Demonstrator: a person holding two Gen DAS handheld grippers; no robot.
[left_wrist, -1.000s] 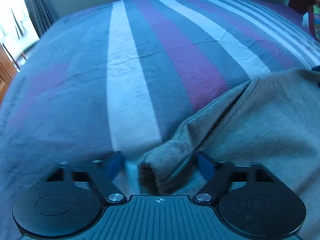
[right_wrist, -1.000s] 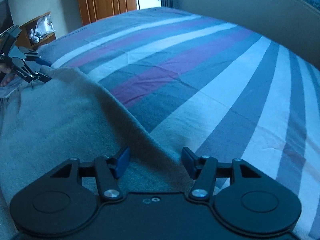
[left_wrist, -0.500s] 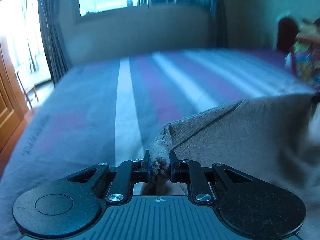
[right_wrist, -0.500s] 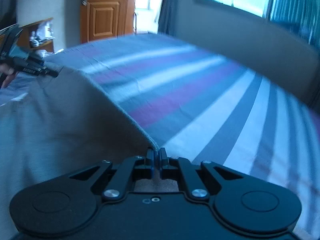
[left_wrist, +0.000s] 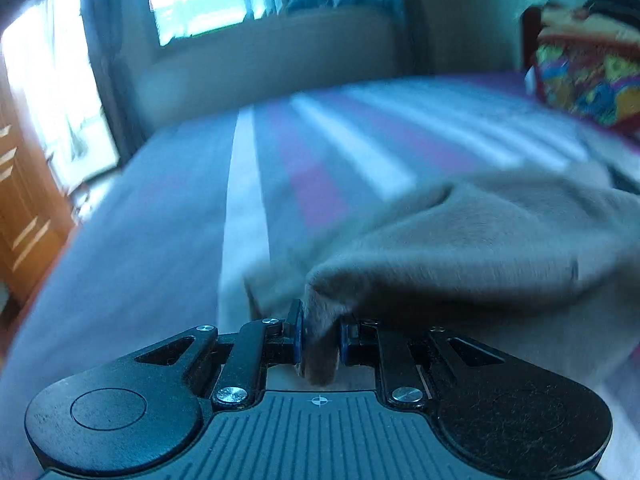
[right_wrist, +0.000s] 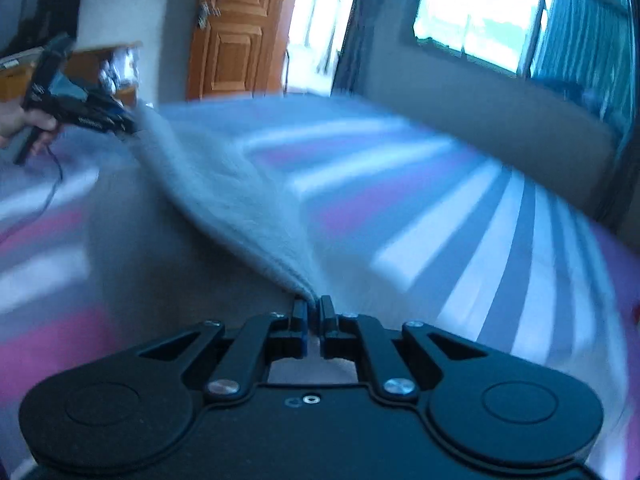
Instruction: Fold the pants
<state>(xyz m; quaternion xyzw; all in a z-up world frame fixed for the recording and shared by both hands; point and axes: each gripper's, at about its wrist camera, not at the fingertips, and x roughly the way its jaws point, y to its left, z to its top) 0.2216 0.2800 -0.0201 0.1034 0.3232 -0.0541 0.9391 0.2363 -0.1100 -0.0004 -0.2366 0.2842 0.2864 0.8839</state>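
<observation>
The grey pants (left_wrist: 472, 236) hang lifted above the striped bed (left_wrist: 168, 240). My left gripper (left_wrist: 319, 336) is shut on a bunched corner of the pants. My right gripper (right_wrist: 314, 314) is shut on a thin edge of the pants (right_wrist: 224, 196), which stretch up and left to the left gripper (right_wrist: 80, 110), seen held in a hand at the upper left. The cloth sags between the two grippers. Both views are motion-blurred.
The bed (right_wrist: 460, 216) has purple, grey and white stripes. A wooden door (right_wrist: 236, 28) and a window (right_wrist: 476, 12) stand beyond it. A colourful bag or cushion (left_wrist: 584, 76) sits at the bed's far right. A shelf (right_wrist: 108, 64) stands by the wall.
Both grippers closed on the pants' edge, then lifted it off the bed. The cloth now hangs higher and both views tilt up toward the room.
</observation>
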